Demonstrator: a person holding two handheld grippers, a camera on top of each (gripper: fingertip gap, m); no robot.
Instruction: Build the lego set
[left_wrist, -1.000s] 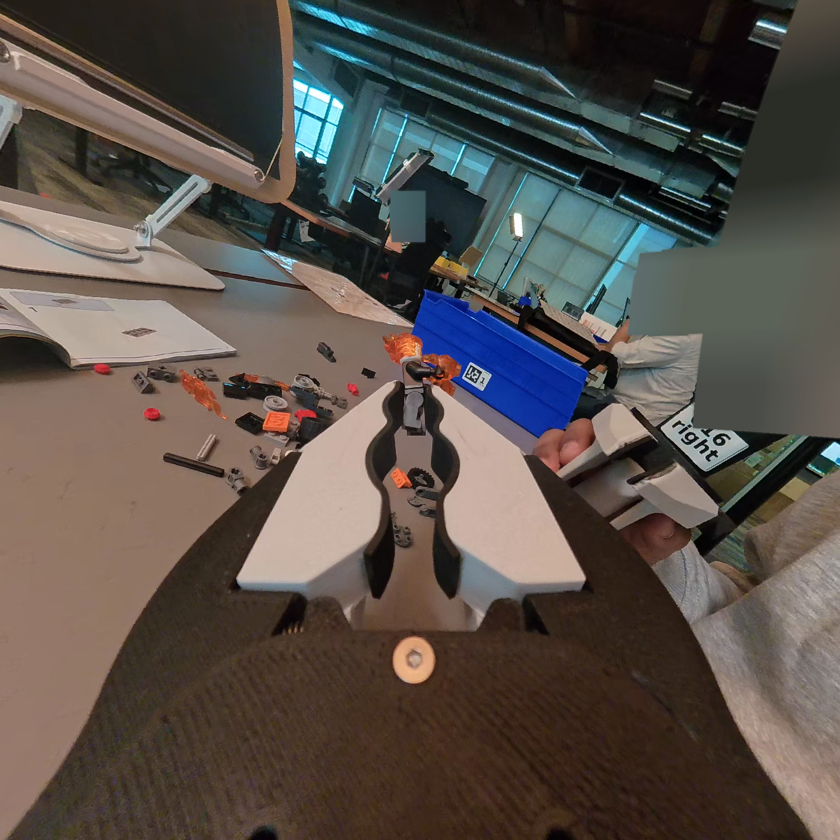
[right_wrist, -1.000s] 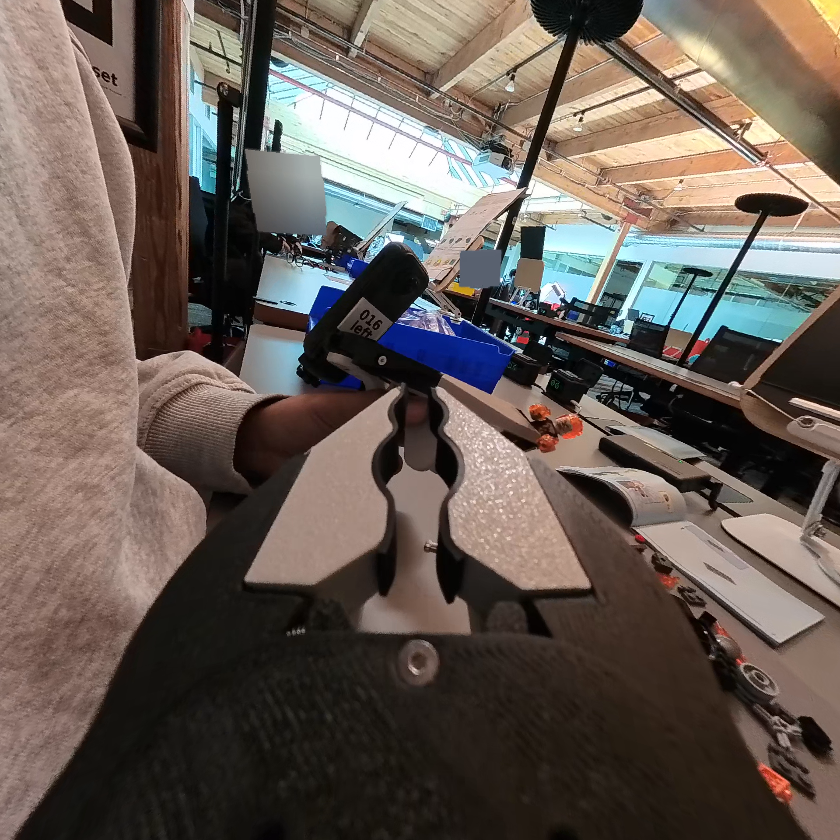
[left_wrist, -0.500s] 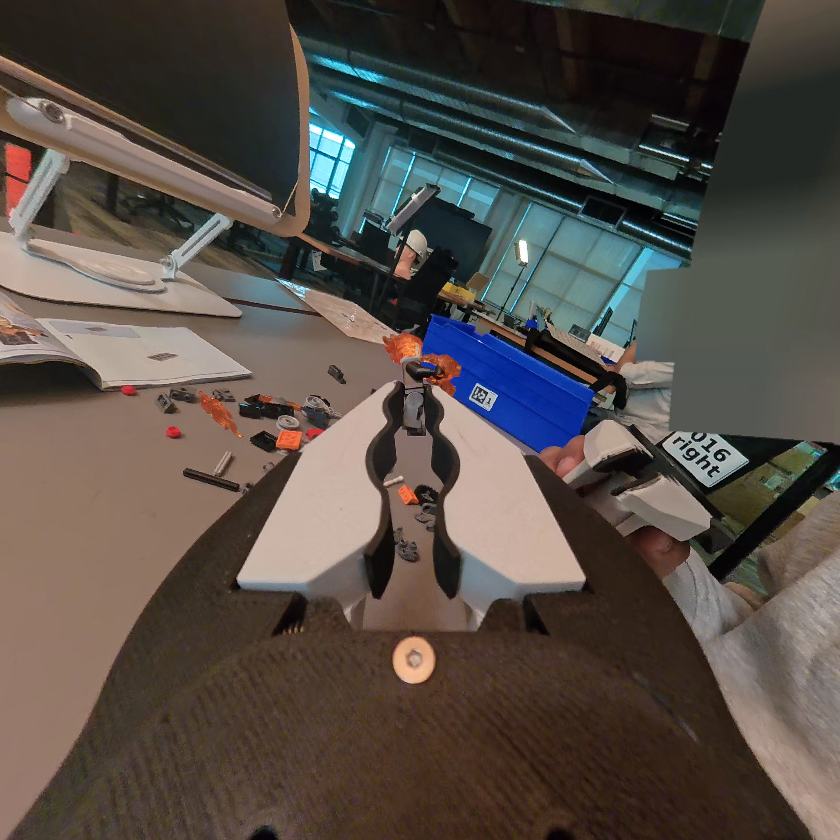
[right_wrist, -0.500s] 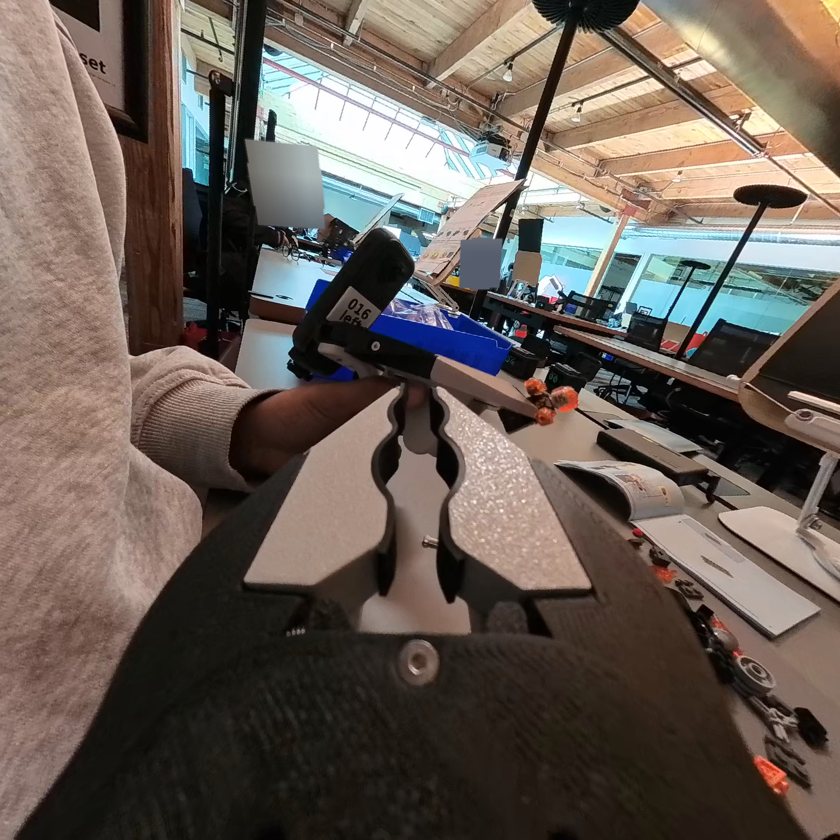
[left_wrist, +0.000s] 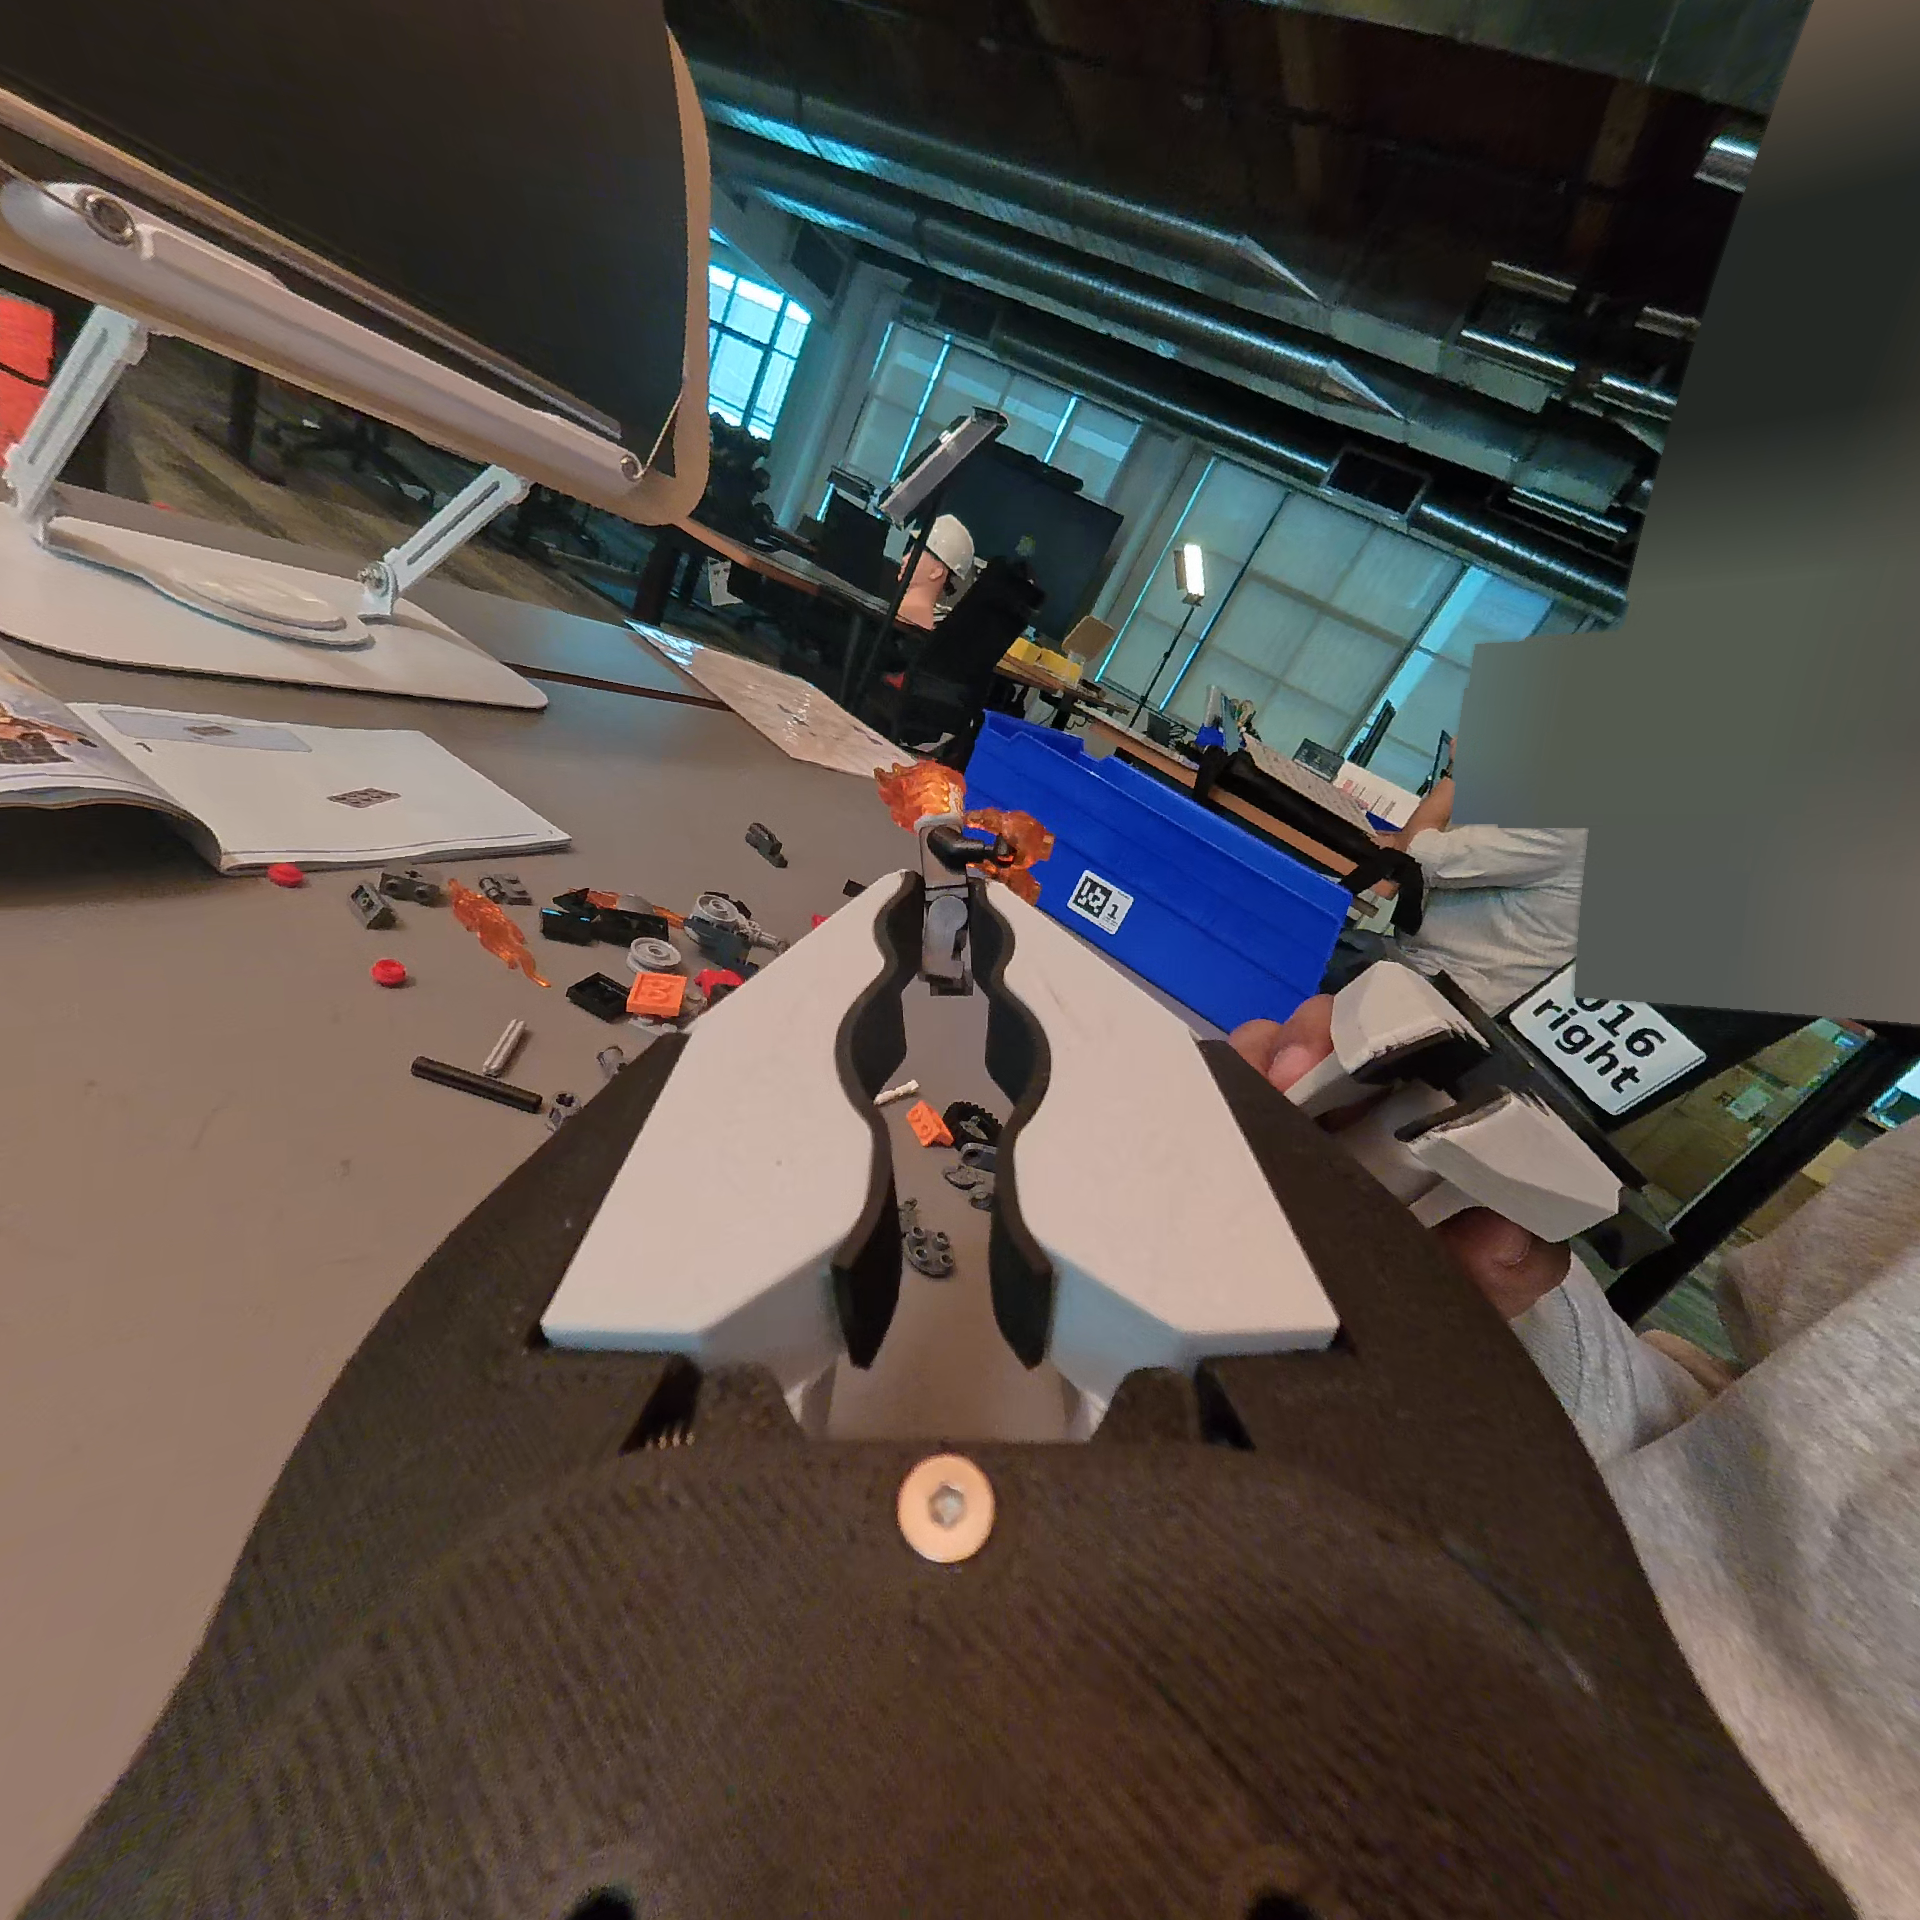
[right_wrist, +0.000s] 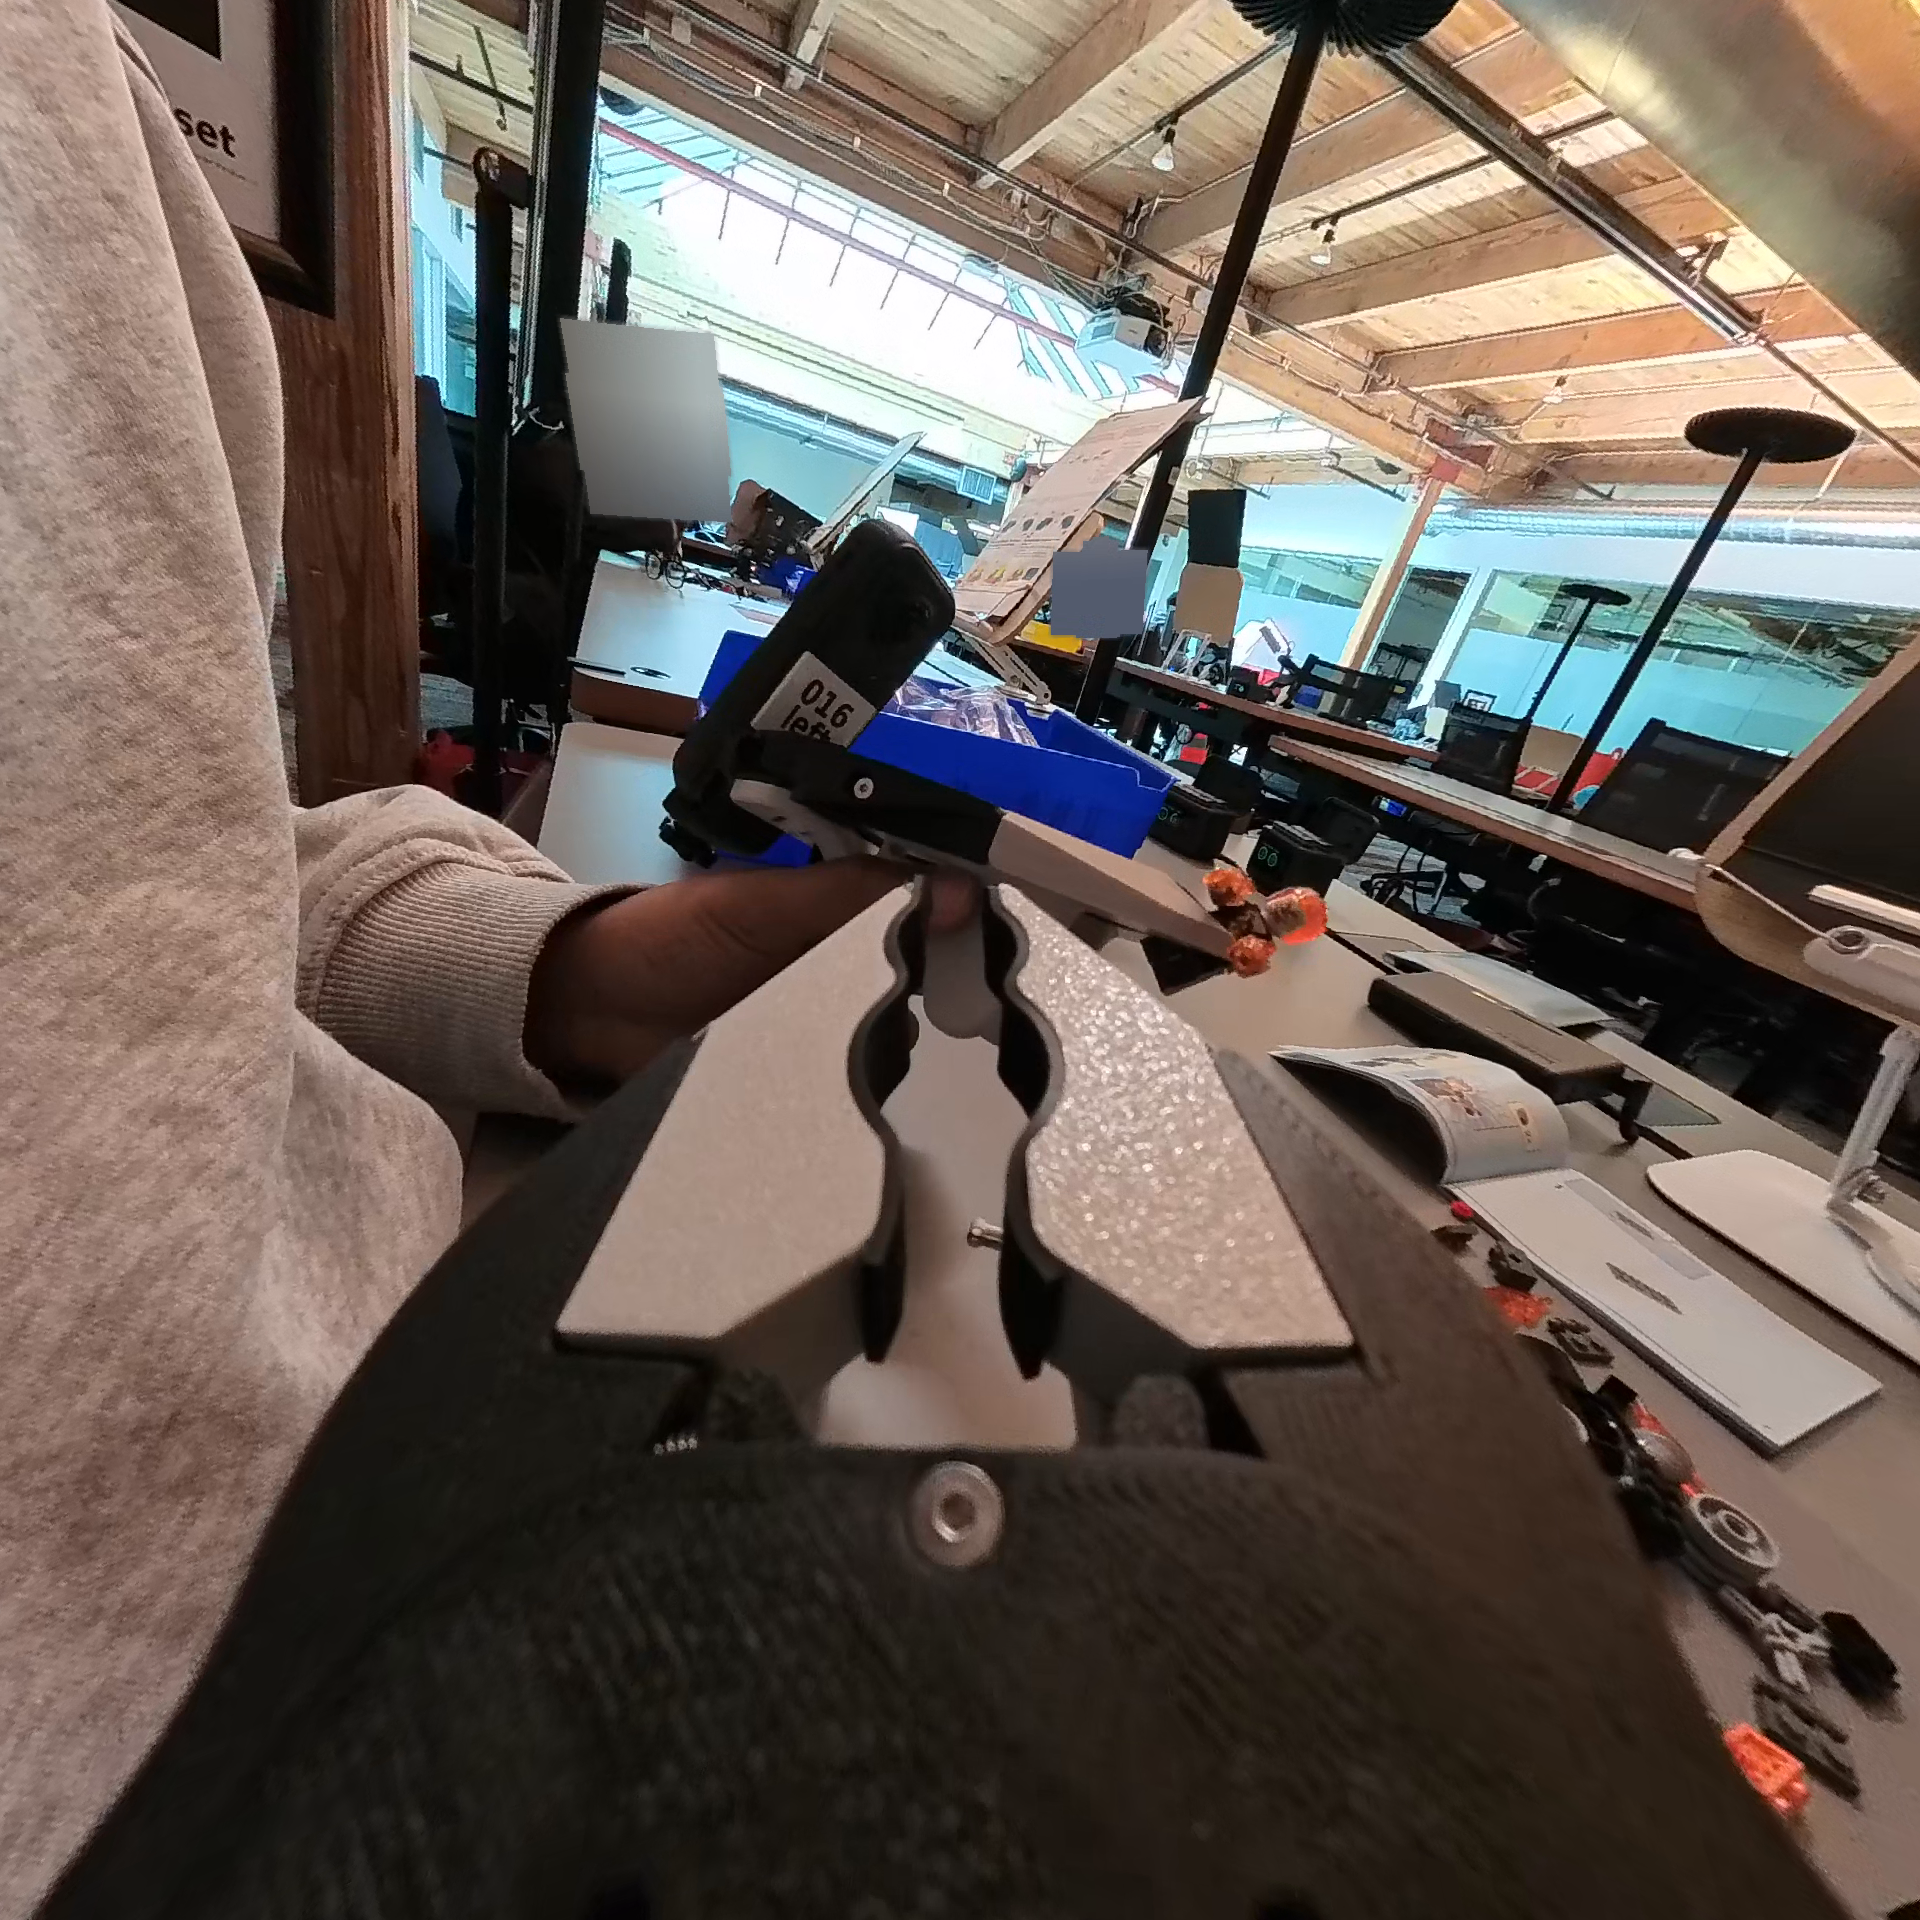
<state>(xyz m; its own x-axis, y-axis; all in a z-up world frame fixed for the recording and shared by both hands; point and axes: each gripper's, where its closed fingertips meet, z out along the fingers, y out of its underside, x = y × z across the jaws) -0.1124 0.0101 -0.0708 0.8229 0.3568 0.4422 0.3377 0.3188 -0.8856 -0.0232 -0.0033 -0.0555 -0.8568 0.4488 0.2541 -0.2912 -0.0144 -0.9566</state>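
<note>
Spanning the lower frame of the left wrist view, grey table (left_wrist: 187, 1195) carries an open instruction booklet (left_wrist: 312, 800) at 10 o'clock and a blue bin (left_wrist: 1174, 894) at 1 o'clock, with a square printed tag on its wall. Loose lego pieces (left_wrist: 634, 956) lie scattered at 11 o'clock of the left gripper (left_wrist: 948, 940), more showing in the gap between its fingers. Left gripper is held above the table, tips pinching the dark legs of a small lego figure (left_wrist: 951, 847) with orange flame parts; figure stands upright, sticking out past the tips at 12 o'clock. Right gripper (left_wrist: 1455, 1132), at 3 o'clock and well apart from the figure, is held in a hand (left_wrist: 1496, 1262), grey sleeve behind; bears a white label. In its own view the right gripper (right_wrist: 951, 914) tips sit almost together with a narrow slit between them, nothing held. Left gripper body also carries a white label.
</note>
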